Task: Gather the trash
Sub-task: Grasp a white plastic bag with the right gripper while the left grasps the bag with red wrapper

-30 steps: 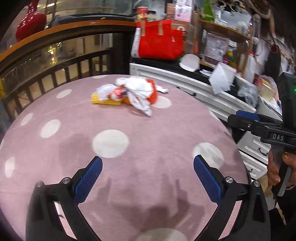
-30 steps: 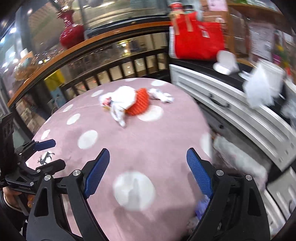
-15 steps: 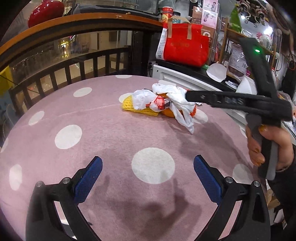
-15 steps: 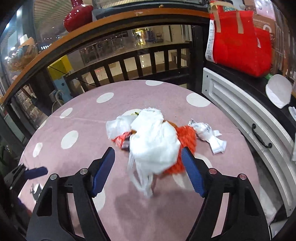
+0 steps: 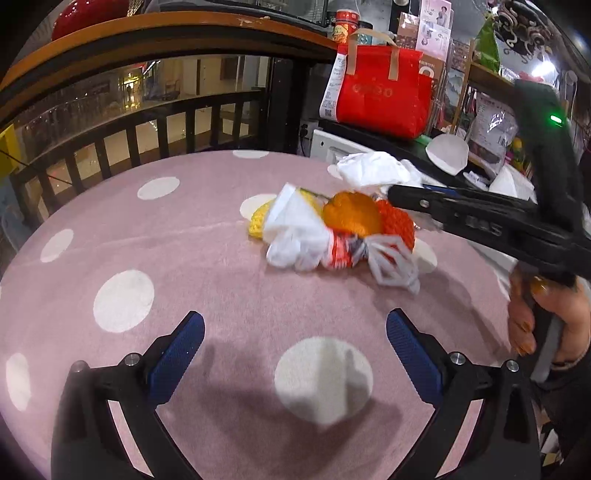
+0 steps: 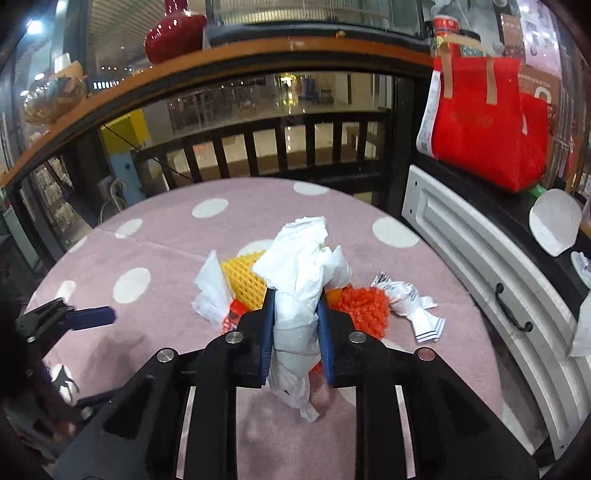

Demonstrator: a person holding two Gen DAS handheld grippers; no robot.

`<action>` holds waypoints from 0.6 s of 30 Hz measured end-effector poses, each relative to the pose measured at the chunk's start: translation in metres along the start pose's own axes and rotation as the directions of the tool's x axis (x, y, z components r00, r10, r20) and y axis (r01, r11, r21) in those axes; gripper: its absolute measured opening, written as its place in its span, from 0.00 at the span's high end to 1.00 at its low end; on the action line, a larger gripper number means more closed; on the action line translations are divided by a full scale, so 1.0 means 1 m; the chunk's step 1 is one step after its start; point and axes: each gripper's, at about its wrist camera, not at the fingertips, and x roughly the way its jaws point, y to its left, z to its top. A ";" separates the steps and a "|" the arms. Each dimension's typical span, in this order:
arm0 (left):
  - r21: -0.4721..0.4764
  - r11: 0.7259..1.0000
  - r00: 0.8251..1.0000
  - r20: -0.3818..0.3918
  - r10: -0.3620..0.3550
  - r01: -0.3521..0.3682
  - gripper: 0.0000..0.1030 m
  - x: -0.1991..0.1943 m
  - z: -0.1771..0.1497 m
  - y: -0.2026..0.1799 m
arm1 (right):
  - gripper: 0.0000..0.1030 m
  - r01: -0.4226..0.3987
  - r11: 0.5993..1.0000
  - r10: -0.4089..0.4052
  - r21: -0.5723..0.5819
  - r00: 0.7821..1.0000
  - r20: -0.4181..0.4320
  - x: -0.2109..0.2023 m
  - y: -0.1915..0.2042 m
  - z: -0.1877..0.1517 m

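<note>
A heap of trash lies on the pink dotted table [image 5: 184,236]: a yellow foam net [image 6: 243,277], an orange fruit [image 5: 351,214], a red foam net [image 6: 365,306], white crumpled bags [image 5: 295,236] and a printed wrapper [image 6: 410,302]. My right gripper [image 6: 293,314] is shut on a crumpled white tissue wad [image 6: 303,258], held just above the heap; it also shows in the left wrist view [image 5: 373,168]. My left gripper [image 5: 295,332] is open and empty, low over the table, a short way before the heap.
A white drawer cabinet [image 6: 480,258] borders the table on the right, with a red bag [image 6: 487,122] and white bowls [image 6: 554,221] on top. A dark wooden railing [image 6: 258,144] runs behind the table. A red vase [image 6: 173,33] stands on the ledge.
My right gripper has closed on the white tissue wad and raised it off the heap. My left gripper has moved closer to the heap and stays open.
</note>
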 end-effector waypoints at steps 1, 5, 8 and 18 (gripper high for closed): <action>-0.001 1.000 1.000 0.011 -0.007 0.007 0.06 0.001 0.004 -0.002 | 0.79 -0.001 1.000 0.001 -0.002 1.000 0.011 -0.009 -0.001 0.000; 0.039 0.999 0.999 0.024 -0.032 0.031 0.06 0.013 0.017 -0.013 | 0.79 -0.010 1.000 0.010 0.008 1.000 0.021 -0.031 -0.008 -0.003; 0.054 0.997 0.998 -0.002 -0.057 0.057 0.06 0.031 0.026 -0.020 | 0.79 -0.006 1.000 0.006 0.013 1.000 0.016 -0.040 -0.014 -0.010; 0.000 0.998 0.998 -0.025 -0.063 0.063 0.18 0.074 0.050 -0.040 | 0.79 0.014 0.997 -0.014 0.080 1.000 -0.013 -0.054 -0.040 -0.037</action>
